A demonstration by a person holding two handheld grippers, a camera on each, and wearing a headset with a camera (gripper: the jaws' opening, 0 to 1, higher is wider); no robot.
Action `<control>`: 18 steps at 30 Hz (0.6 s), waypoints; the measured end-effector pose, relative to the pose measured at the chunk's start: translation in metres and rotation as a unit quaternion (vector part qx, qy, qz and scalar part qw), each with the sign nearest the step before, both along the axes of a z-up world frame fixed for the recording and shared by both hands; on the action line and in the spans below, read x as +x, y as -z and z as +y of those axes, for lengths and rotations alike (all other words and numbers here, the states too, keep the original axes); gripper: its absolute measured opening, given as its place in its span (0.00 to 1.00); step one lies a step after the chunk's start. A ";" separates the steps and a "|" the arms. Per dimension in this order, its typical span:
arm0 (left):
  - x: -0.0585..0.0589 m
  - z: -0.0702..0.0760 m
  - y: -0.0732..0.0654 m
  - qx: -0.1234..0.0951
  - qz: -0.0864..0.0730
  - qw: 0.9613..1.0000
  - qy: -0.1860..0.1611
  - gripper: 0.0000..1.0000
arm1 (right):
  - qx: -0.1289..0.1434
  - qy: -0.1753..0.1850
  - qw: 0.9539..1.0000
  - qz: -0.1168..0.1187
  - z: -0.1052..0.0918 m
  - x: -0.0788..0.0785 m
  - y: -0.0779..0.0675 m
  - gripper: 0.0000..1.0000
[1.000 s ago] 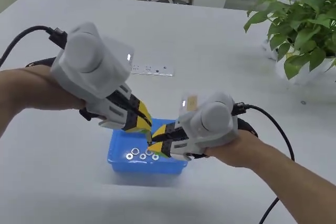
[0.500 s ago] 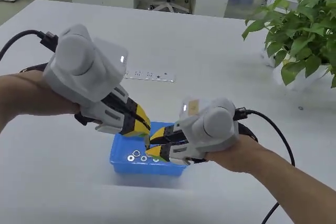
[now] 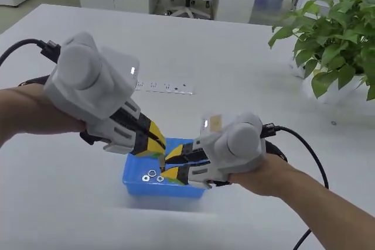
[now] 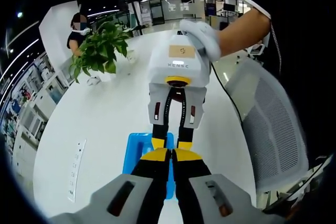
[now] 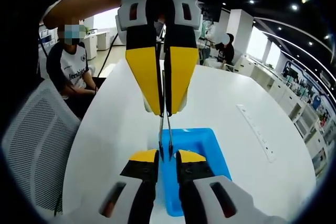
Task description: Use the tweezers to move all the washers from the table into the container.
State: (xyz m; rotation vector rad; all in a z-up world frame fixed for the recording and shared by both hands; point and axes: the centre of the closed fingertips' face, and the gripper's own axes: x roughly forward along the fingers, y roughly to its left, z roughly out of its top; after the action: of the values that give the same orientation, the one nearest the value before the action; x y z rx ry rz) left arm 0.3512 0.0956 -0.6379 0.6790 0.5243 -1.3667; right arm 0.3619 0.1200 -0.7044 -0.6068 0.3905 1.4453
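Note:
My left gripper is shut on the thin metal tweezers and hangs over the blue container. In the right gripper view the left gripper comes down from the top, and the tweezers' two prongs run down from it. The prong ends sit between the jaws of my right gripper, which close narrowly on them. The two grippers meet tip to tip, right gripper from the right. Several washers lie in the container. The left gripper view shows my own jaws facing the right gripper above the container.
A white power strip lies on the white table behind the container. A potted plant stands at the far right. A mesh chair and a seated person are beside the table. Cables trail from both grippers.
The head camera has shifted. Both grippers stay tip to tip over the container; the left one has drawn slightly up and left.

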 end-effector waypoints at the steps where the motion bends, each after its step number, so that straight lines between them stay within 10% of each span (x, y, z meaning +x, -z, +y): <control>1: 0.000 0.000 0.000 0.000 0.000 1.000 0.000 0.06 | 0.000 0.000 1.000 0.000 0.000 -0.001 -0.001 0.15; 18: -0.006 -0.002 -0.002 -0.004 0.005 1.000 0.003 0.06 | 0.000 -0.004 1.000 -0.004 -0.003 -0.007 0.000 0.09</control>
State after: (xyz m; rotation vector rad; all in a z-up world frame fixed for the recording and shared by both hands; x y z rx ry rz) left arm 0.3451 0.0940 -0.6360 0.6682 0.5250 -1.3775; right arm 0.3545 0.1166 -0.7048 -0.6145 0.3813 1.4506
